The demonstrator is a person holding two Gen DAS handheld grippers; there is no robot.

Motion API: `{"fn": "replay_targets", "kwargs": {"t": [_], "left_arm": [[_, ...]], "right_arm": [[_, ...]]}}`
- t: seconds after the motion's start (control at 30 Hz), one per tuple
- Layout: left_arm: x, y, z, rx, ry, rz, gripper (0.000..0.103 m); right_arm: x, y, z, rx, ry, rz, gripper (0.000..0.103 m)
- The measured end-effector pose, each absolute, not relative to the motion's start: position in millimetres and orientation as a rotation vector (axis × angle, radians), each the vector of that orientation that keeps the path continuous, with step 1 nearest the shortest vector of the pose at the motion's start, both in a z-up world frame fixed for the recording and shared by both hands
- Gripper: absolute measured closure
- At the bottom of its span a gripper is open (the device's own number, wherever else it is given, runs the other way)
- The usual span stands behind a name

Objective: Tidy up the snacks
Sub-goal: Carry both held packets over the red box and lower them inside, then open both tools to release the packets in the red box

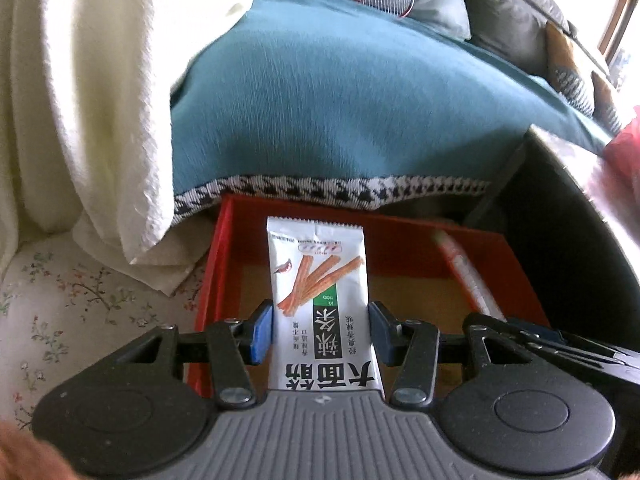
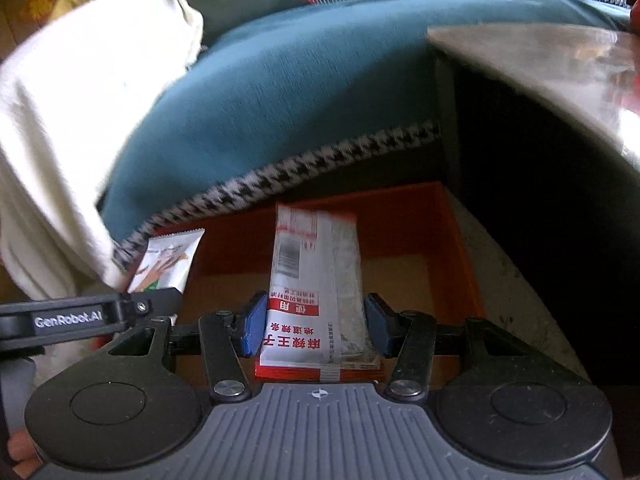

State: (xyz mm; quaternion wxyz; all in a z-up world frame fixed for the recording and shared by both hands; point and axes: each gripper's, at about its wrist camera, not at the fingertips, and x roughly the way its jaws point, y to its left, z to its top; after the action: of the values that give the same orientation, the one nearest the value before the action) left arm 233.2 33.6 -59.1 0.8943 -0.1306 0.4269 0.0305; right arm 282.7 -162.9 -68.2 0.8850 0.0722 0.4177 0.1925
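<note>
My left gripper [image 1: 320, 334] is shut on a white snack packet [image 1: 320, 292] printed with orange sticks and black characters, and holds it over a red box [image 1: 224, 240] with a brown floor. My right gripper [image 2: 315, 326] is shut on a white-and-red snack packet [image 2: 316, 284], also over the red box [image 2: 456, 240]. The right packet shows at the right of the left wrist view [image 1: 468, 276]. The left packet [image 2: 168, 264] and the left gripper's body show at the left of the right wrist view.
A teal blanket [image 1: 340, 100] with a houndstooth hem hangs just behind the box. A cream blanket [image 1: 80, 100] lies to the left on a floral sheet [image 1: 60, 300]. A dark table [image 2: 540, 64] with a glossy top stands to the right.
</note>
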Motion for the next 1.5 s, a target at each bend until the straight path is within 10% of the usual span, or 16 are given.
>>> {"fn": "replay_targets", "kwargs": {"t": [0.13, 0.4, 1.2, 1.5], "left_arm": [[239.0, 31.5, -70.0, -0.255, 0.914, 0.078, 0.060], [237.3, 38.2, -72.0, -0.273, 0.925, 0.087, 0.058], [183.3, 12.3, -18.1, -0.209, 0.800, 0.065, 0.043], [130.4, -0.1, -8.3, -0.203, 0.782, 0.022, 0.039]], "right_arm": [[290.4, -157.0, -84.1, 0.107, 0.912, 0.391, 0.056], [288.6, -152.2, -88.7, 0.085, 0.944, 0.389, 0.049], [232.4, -168.7, -13.4, 0.069, 0.672, 0.343, 0.000], [168.7, -185.6, 22.3, 0.011, 0.488, 0.249, 0.000]]}}
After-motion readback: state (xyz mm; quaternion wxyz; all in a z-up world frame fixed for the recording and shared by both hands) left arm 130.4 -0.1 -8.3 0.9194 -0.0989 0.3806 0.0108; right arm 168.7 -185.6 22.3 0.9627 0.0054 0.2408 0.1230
